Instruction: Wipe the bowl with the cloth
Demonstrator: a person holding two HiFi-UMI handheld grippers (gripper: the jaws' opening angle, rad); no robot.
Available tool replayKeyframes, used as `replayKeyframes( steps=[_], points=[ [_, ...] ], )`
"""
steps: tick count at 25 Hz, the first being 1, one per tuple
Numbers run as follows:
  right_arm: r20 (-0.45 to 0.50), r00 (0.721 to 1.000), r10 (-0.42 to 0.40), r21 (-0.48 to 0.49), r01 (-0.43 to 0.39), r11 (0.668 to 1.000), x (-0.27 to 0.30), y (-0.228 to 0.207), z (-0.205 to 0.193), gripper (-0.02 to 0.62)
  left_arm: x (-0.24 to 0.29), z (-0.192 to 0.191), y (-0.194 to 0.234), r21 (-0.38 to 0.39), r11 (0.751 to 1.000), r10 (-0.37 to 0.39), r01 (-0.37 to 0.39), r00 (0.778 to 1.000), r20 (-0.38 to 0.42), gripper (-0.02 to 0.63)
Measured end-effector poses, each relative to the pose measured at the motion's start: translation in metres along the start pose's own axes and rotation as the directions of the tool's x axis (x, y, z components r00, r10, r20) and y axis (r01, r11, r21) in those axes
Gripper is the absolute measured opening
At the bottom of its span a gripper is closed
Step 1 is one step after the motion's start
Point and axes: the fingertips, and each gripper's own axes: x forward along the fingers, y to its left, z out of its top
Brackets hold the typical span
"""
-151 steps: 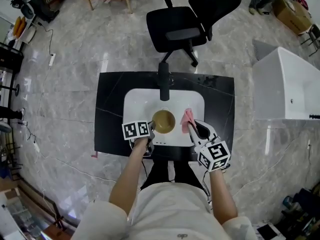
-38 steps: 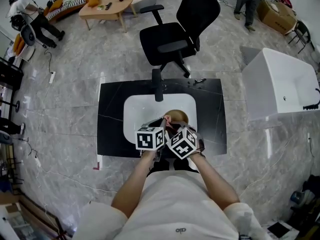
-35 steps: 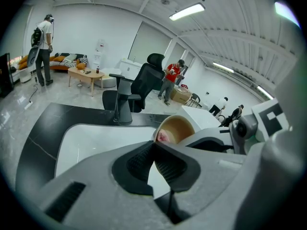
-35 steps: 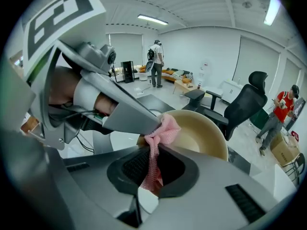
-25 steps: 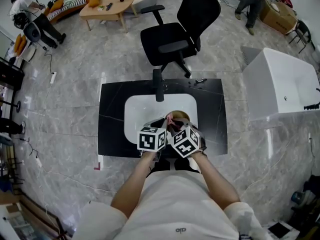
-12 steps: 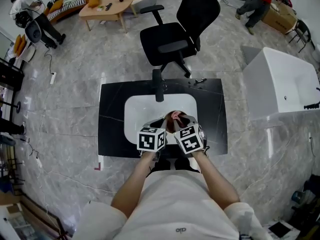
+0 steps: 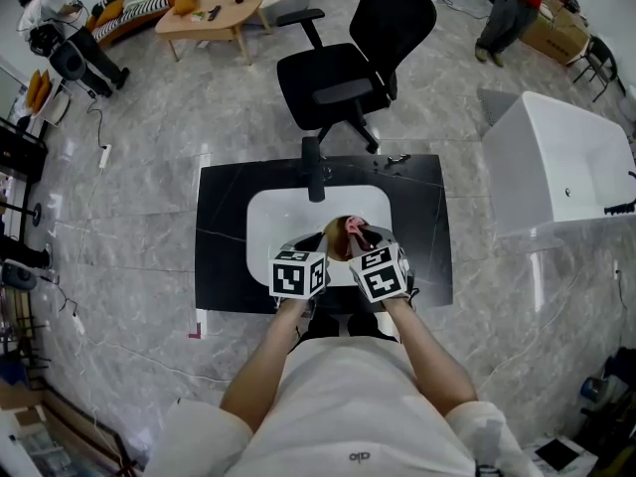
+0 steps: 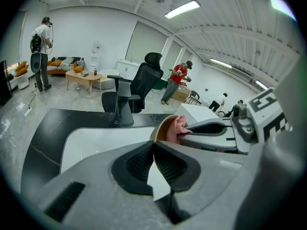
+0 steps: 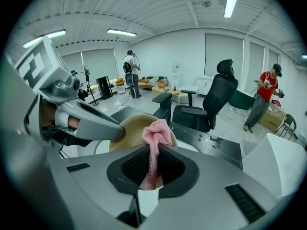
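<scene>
— Tongs first: what have they got?
— Both closed: left tongs (image 8: 152,144) pinch the round tan bowl (image 7: 341,235) at its 9 o'clock rim; right tongs (image 9: 153,150) clamp the pink knitted cloth (image 9: 156,130).
— Where?
— On the black stone surface (image 7: 221,229), in the white sink (image 7: 270,215), toward 3 o'clock; the cloth is against the bowl's inside.

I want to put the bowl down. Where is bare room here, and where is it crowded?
Bare: the black counter left of the basin, and the strip right of it. The basin's left part is also bare. Crowded: the basin's front middle, where left gripper, bowl, cloth and right gripper meet, and by the faucet.
</scene>
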Motion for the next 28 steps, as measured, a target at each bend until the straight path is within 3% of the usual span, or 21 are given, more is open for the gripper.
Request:
replayKeyframes(
  steps=[13, 28],
  points=[
    [-0.025, 0.996, 0.084, -0.078, -0.085, 0.993, 0.005, 0.026, 0.000, 0.032, 0.000, -0.005, -0.017, 0.068, 0.997, -0.024, 0.025, 1.000, -0.014, 0.017],
    [-0.168, 0.963, 0.212, -0.150, -0.238, 0.960, 0.009, 0.055, -0.025, 0.032, -0.004, -0.002, -0.006, 0.038, 0.999, -0.006, 0.005, 1.000, 0.010, 0.018]
  ],
)
